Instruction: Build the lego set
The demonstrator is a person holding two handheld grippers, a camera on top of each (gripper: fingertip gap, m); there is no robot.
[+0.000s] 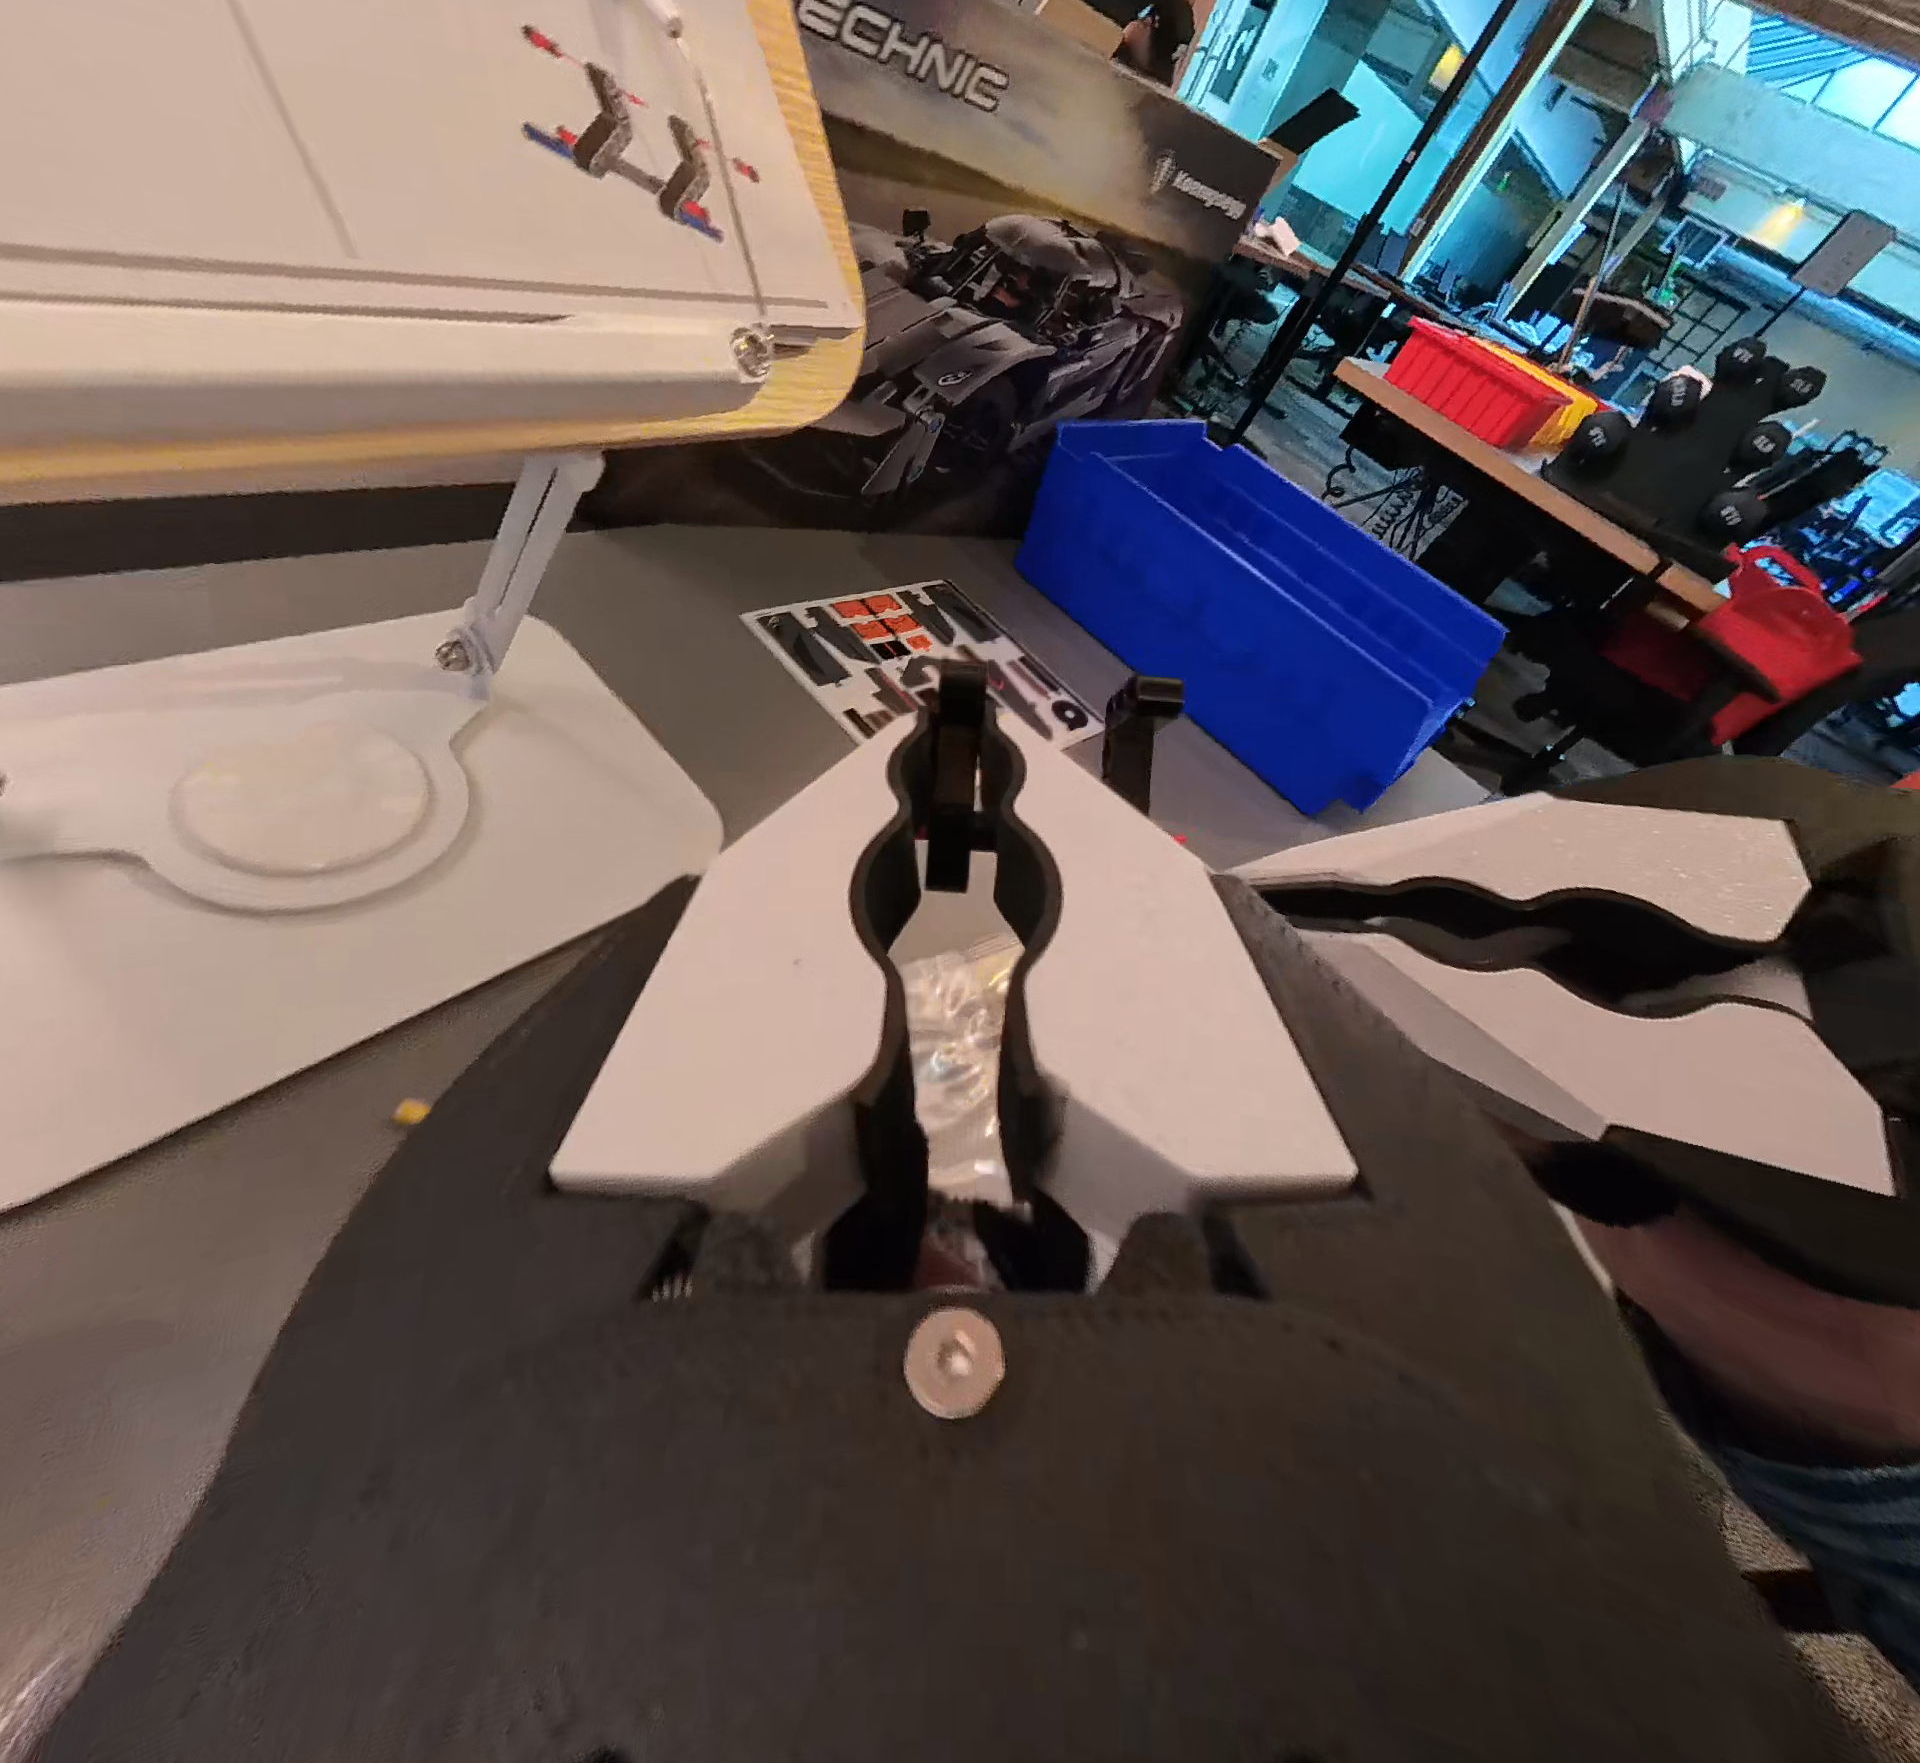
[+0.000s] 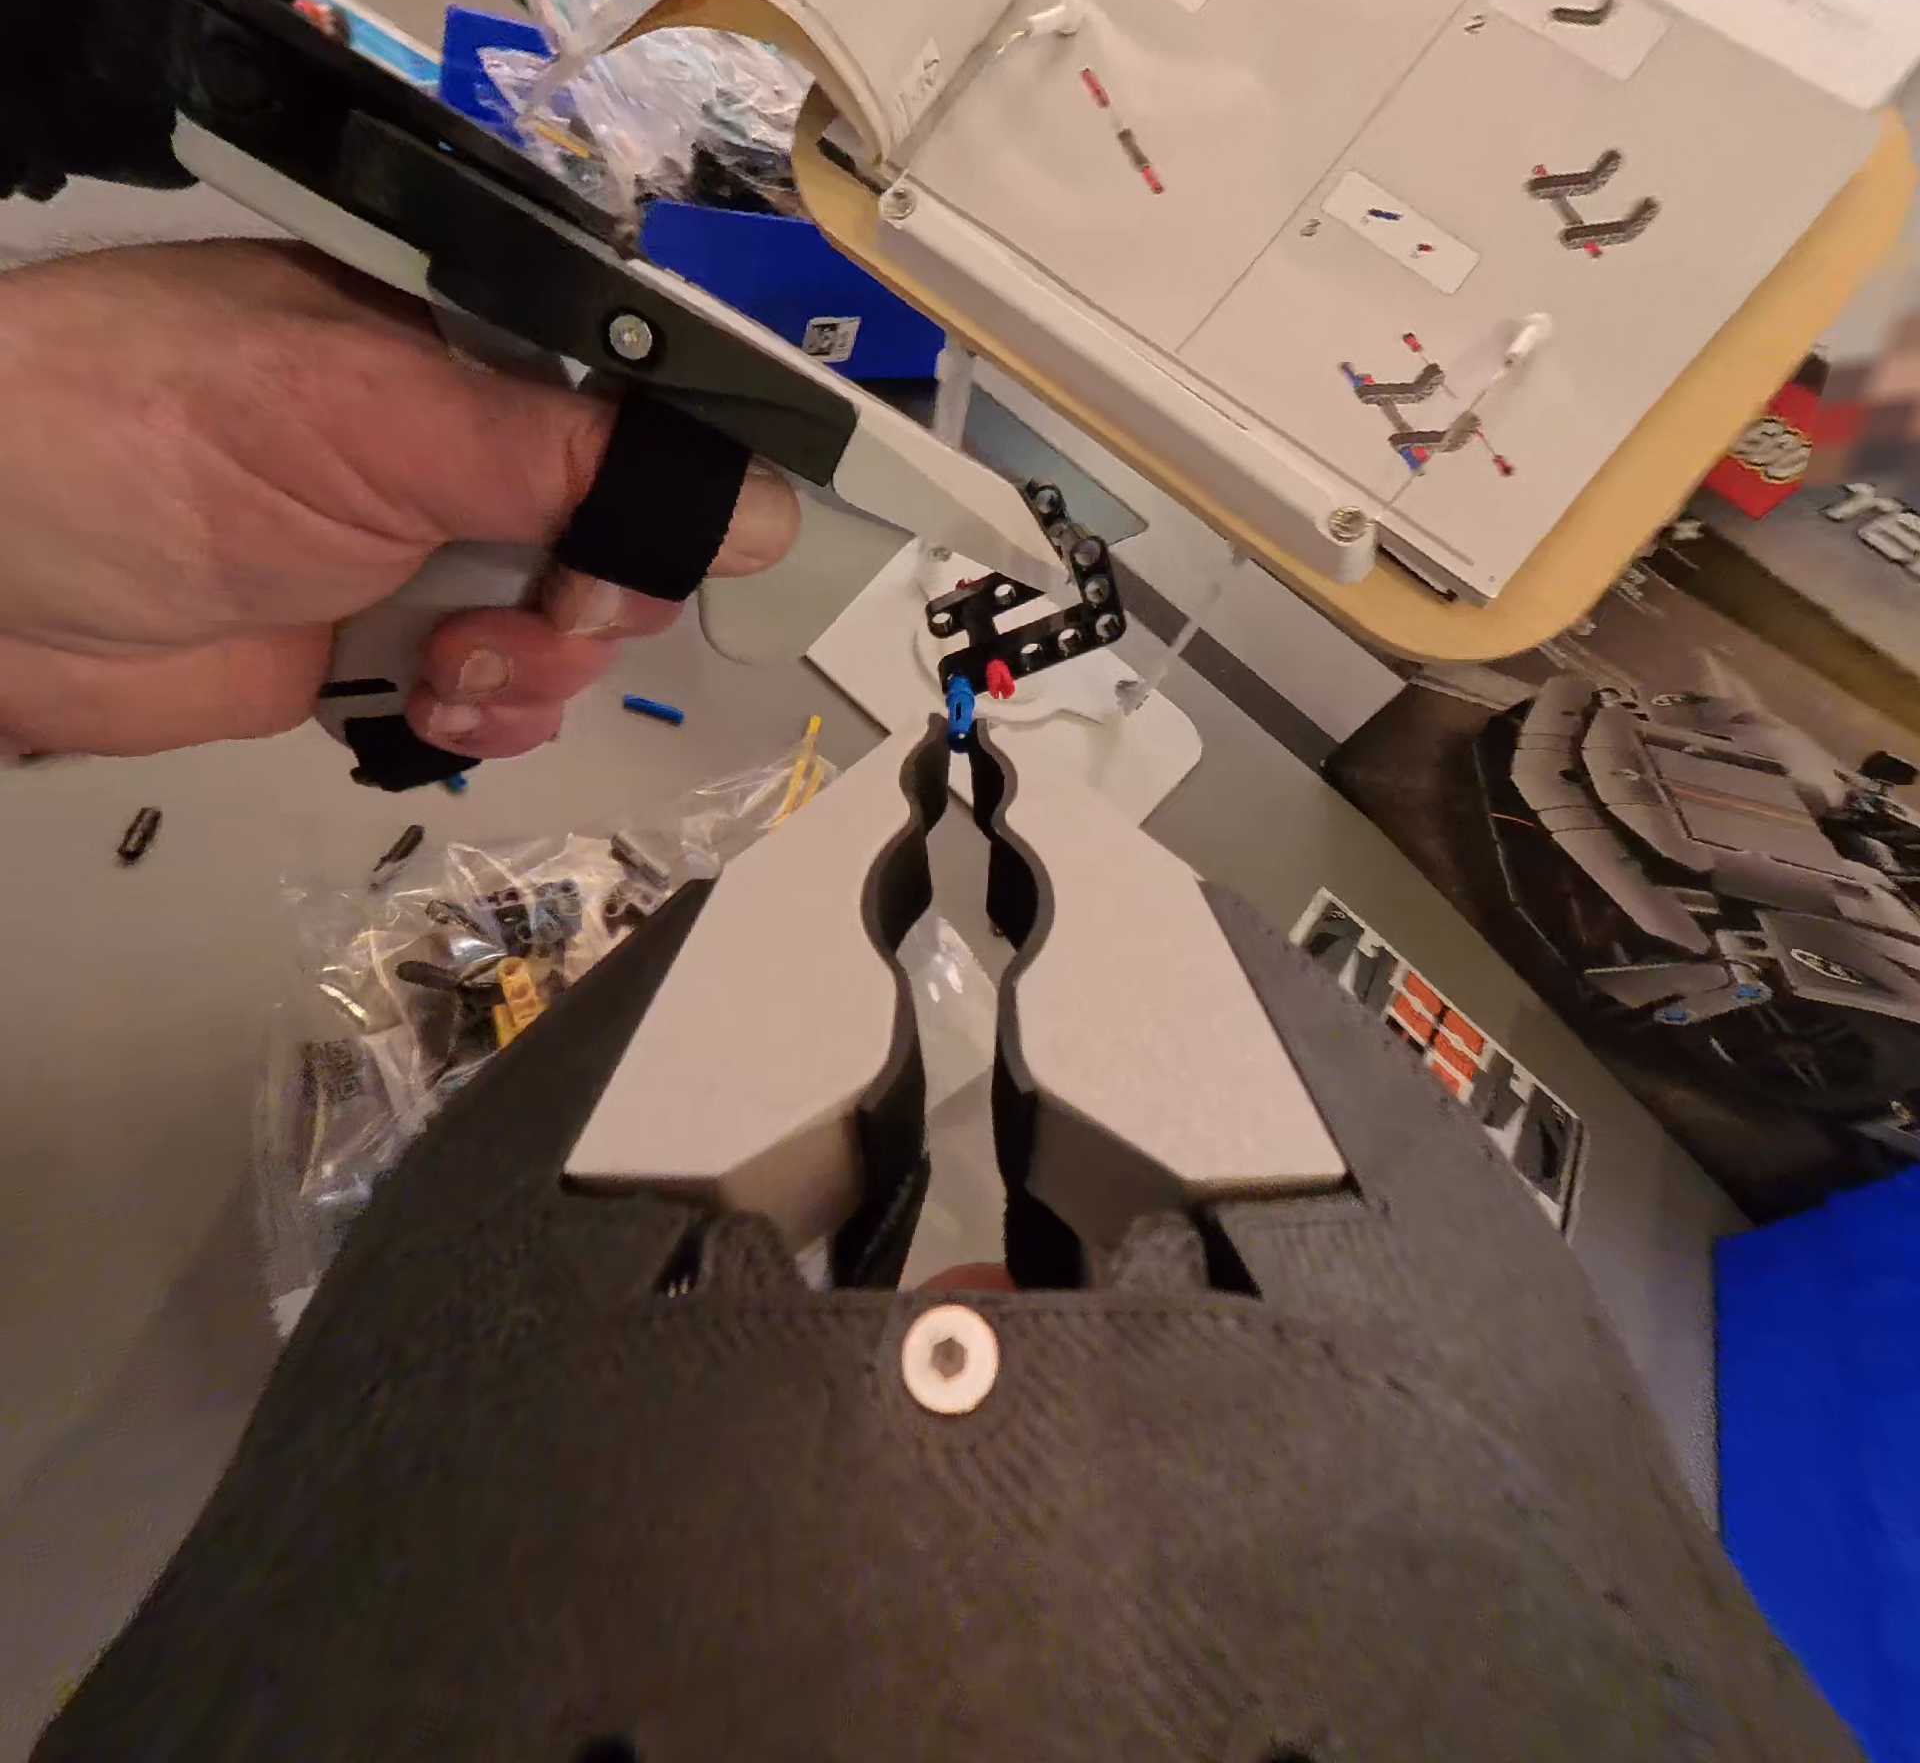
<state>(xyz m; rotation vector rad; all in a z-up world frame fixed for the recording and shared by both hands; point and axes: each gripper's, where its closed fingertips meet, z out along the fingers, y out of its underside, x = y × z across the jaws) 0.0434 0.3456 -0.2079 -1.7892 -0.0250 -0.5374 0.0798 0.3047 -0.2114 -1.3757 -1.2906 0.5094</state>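
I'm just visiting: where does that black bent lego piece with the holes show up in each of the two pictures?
Left wrist view: black bent lego piece sits centre, clamped at the left gripper tips.
Right wrist view: it is upper centre, beyond the right gripper.
Shared landmark: sticker sheet on the table.

Left gripper (image 1: pixel 956 726) raised over the table, fingers pinched on a black beam (image 1: pixel 956 778) at the tips. Seen from the right wrist view as a long body slanting down from upper left, gripped by a bare hand (image 2: pixel 312 508) with one finger through a black strap. Right gripper (image 2: pixel 961 742) level and pointing forward, fingers nearly together, tips nipping a blue pin (image 2: pixel 958 703). Reaches in from the right in the left wrist view, lying on its side.
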